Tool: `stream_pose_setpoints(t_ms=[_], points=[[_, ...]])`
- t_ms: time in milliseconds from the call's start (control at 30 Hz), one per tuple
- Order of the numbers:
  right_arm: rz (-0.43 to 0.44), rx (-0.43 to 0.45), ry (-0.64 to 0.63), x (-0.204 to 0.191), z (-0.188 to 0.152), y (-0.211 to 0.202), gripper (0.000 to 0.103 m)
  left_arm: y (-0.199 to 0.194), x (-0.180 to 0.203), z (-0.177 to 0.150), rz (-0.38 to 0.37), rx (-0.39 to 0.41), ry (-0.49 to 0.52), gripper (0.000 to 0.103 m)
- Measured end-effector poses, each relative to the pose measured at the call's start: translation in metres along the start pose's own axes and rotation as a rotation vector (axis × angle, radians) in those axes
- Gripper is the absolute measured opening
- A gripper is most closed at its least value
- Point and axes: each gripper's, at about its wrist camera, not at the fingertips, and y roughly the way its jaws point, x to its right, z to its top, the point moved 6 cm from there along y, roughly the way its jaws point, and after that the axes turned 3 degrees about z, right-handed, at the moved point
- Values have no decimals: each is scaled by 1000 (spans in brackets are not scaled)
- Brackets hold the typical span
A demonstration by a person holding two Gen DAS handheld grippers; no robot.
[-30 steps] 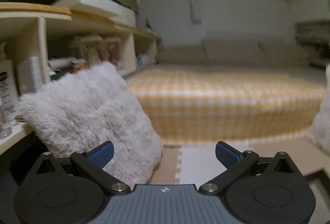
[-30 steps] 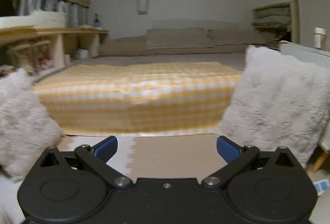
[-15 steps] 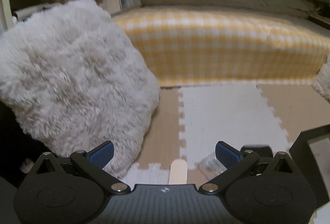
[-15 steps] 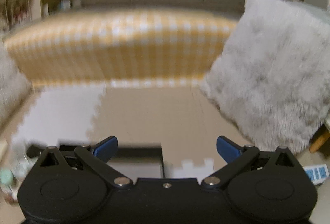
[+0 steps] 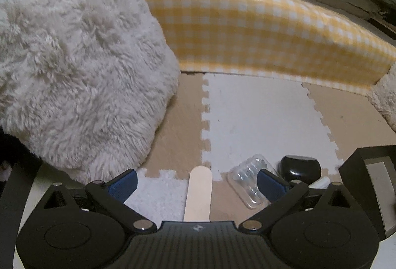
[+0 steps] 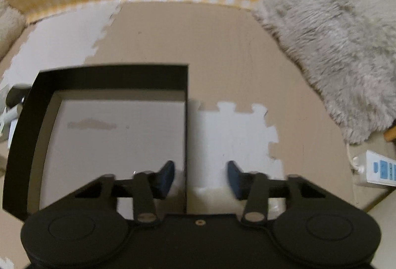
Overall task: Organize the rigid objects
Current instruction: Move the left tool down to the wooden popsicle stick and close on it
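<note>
Down on the foam floor mat (image 5: 259, 108), the left gripper (image 5: 196, 182) hangs low with its blue-padded fingers (image 5: 123, 183) spread wide and nothing between them. A flat wooden stick (image 5: 198, 194) lies on the mat between those fingers, running away from the gripper, and just right of it sits a small clear plastic case (image 5: 248, 181), partly hidden behind the right finger. A rounded black object (image 5: 300, 167) lies just beyond the case, near the corner of a shallow black box (image 6: 112, 78) with a pale bottom. Over on the right, the right gripper (image 6: 200, 181) is also parted and holds nothing; its fingers (image 6: 165, 178) straddle the box's right wall, one inside the box and one outside. A fluffy white cushion (image 5: 74, 66) stands at the far left, another fluffy cushion (image 6: 334, 28) at the far right, with a yellow checked blanket (image 5: 259, 36) across the far side and a white power strip (image 6: 377, 168) near the right edge.
</note>
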Motion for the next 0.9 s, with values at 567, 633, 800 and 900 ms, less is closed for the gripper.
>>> stream_pose_setpoints(t_ms=[567, 633, 800, 900], points=[[-12, -97, -55, -13, -11, 11, 7, 53, -1, -27, -91, -227, -43, 56], [-14, -101, -54, -14, -12, 12, 7, 59, -2, -29, -87, -244, -45, 56], [-18, -99, -58, -14, -12, 13, 7, 71, -4, -33, -74, -277, -47, 55], [-20, -102, -55, -14, -12, 13, 7, 80, -2, -35, -50, -288, -23, 55]])
